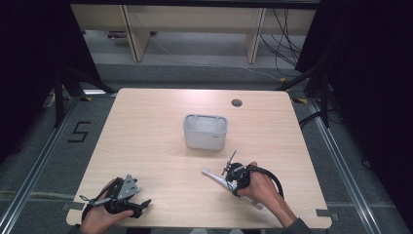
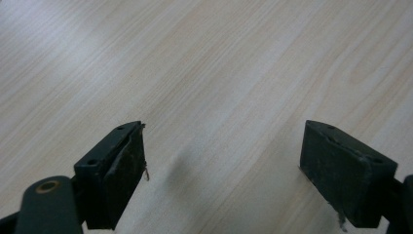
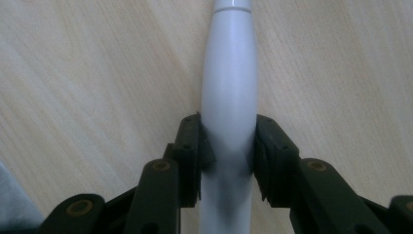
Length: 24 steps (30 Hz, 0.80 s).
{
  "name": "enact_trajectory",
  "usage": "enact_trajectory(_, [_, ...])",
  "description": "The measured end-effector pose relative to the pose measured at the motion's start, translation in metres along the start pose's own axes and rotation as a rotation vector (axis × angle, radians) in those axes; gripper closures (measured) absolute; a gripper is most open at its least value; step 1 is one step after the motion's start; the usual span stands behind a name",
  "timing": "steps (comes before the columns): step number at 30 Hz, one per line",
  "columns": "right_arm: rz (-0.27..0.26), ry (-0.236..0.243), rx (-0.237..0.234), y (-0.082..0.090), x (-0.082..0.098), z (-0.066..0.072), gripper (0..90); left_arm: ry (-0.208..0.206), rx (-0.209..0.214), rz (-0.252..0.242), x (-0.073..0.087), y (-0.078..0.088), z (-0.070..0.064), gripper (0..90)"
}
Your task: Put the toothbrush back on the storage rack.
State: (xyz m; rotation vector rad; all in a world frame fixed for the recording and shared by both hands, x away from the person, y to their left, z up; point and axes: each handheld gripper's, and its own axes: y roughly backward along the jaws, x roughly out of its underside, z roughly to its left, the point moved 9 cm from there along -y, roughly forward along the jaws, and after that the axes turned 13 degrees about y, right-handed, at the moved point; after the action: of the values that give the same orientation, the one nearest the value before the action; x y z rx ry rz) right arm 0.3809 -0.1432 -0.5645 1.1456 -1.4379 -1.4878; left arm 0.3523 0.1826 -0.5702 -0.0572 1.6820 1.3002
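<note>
Clamped on both sides of a smooth white handle [image 3: 229, 105], the right gripper [image 3: 228, 156] holds it at the thick part of the shaft, pads pressed flat against the curve. From above, that white handle [image 1: 215, 177] lies low over the table [image 1: 146, 141] in the lower right of the frame, its narrow tip pointing up and left, the person's right hand [image 1: 258, 187] wrapped round the tool behind it. What the object is exactly I cannot tell; it looks like a slim toothbrush-style handle. A grey open container [image 1: 205, 131] stands at mid-frame, well apart from the tip, and seems the likely destination. To do that well, keep the squeeze steady, since the surface looks slippery, lift clear, and tilt the tip down only over the rim. At lower left, the left gripper [image 2: 221, 165] rests with its jaws spread wide over bare wood, holding nothing.
</note>
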Motion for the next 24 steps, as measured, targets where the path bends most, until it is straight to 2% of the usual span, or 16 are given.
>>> enact_trajectory(1, [0.001,0.02,0.003,-0.0015,0.0,-0.0017,66.0,-0.001,0.002,0.002,0.0001,-0.0001,-0.0003,16.2])
enact_trajectory(2, [0.016,0.0,0.0,-0.0003,-0.0009,0.0009,66.1,0.001,0.0,0.003,0.0005,-0.0003,-0.0004,16.2])
enact_trajectory(3, [0.016,0.0,0.0,-0.0003,-0.0009,0.0009,66.1,0.003,-0.001,0.004,0.0007,-0.0005,-0.0003,16.2])
enact_trajectory(4, [0.019,0.031,-0.004,-0.0012,-0.0005,-0.0016,66.1,0.001,-0.001,0.003,0.0005,-0.0004,-0.0001,16.2])
enact_trajectory(8, [0.033,0.03,0.003,-0.0014,0.0002,-0.0027,66.2,0.001,0.001,0.004,0.0006,-0.0004,-0.0003,16.2])
enact_trajectory(9, [0.026,0.045,-0.001,-0.0018,-0.0004,-0.0036,66.2,0.003,0.002,0.005,0.0008,-0.0007,-0.0003,16.2])
enact_trajectory(12, [0.034,0.029,-0.006,-0.0013,-0.0001,-0.0029,66.2,0.007,0.0,0.003,0.0005,-0.0004,-0.0009,16.2])
enact_trajectory(14, [0.056,0.041,-0.017,-0.0001,0.0001,-0.0025,66.2,0.002,0.001,0.006,0.0008,-0.0006,-0.0005,16.2])
enact_trajectory(18, [0.059,0.039,-0.02,-0.0011,-0.0005,-0.0029,66.2,-0.006,-0.001,0.003,-0.0002,0.0001,0.0006,16.2])
enact_trajectory(19, [0.058,0.052,-0.016,-0.0011,-0.0011,-0.0032,66.3,0.003,0.003,0.003,0.0003,-0.0007,-0.0002,16.2])
enact_trajectory(20, [0.056,0.057,-0.019,-0.0013,-0.0012,-0.0036,66.3,-0.004,0.001,0.011,0.001,-0.0006,0.0007,16.2])
enact_trajectory(22, [0.056,0.038,-0.013,-0.0011,-0.0009,-0.0031,66.3,0.002,0.004,0.001,0.0001,-0.0006,-0.0003,16.2])
enact_trajectory(24, [0.048,0.042,-0.011,-0.0014,-0.0005,-0.0034,66.3,-0.004,0.002,0.009,0.0006,-0.0002,0.0005,16.2])
